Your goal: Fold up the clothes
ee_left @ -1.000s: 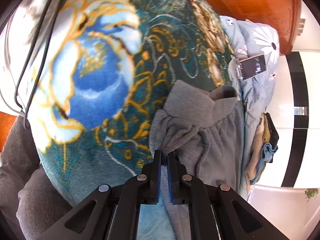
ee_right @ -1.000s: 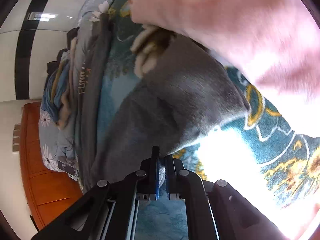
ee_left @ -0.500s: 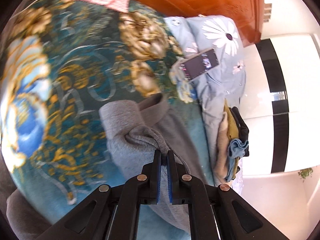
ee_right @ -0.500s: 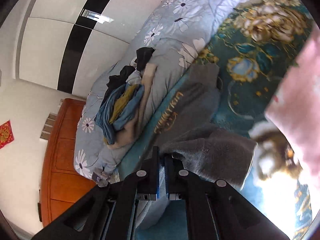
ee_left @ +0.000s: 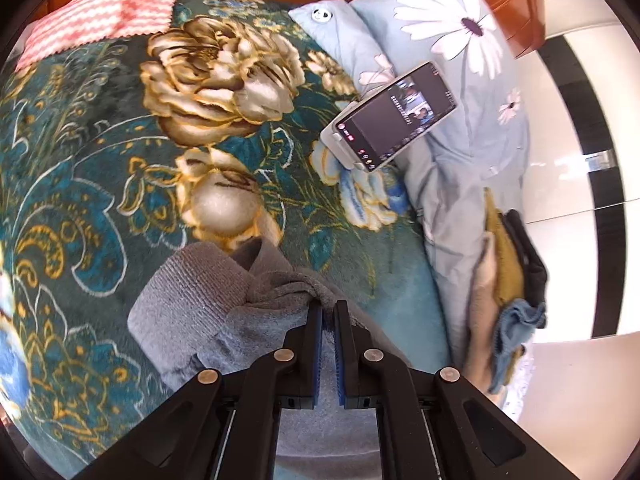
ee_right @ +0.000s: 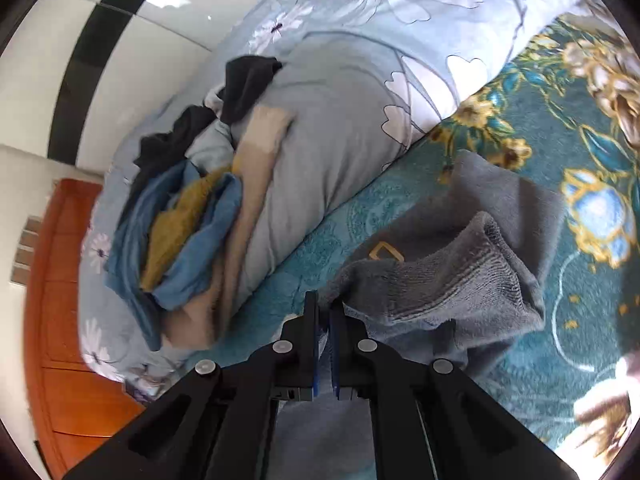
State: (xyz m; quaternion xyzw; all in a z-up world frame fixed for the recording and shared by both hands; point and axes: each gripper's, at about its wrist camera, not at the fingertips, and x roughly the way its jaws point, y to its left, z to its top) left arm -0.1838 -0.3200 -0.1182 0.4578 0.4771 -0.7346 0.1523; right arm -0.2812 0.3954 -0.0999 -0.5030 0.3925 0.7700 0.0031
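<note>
With my left hand-held gripper (ee_left: 328,308) and right hand-held gripper (ee_right: 323,300) both clenched on the grey sweatshirt (ee_right: 460,264), I have swept its lifted edge across the bed's floral blanket (ee_left: 120,152) toward the rolled duvet (ee_right: 340,120), laying the fold over.

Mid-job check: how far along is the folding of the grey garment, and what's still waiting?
Done: nothing looks finished. In hand: both the left gripper and right gripper are shut on the grey sweatshirt, partly doubled over on the teal blanket. Left: flattening that fold, then the clothes heap on the duvet.
</note>
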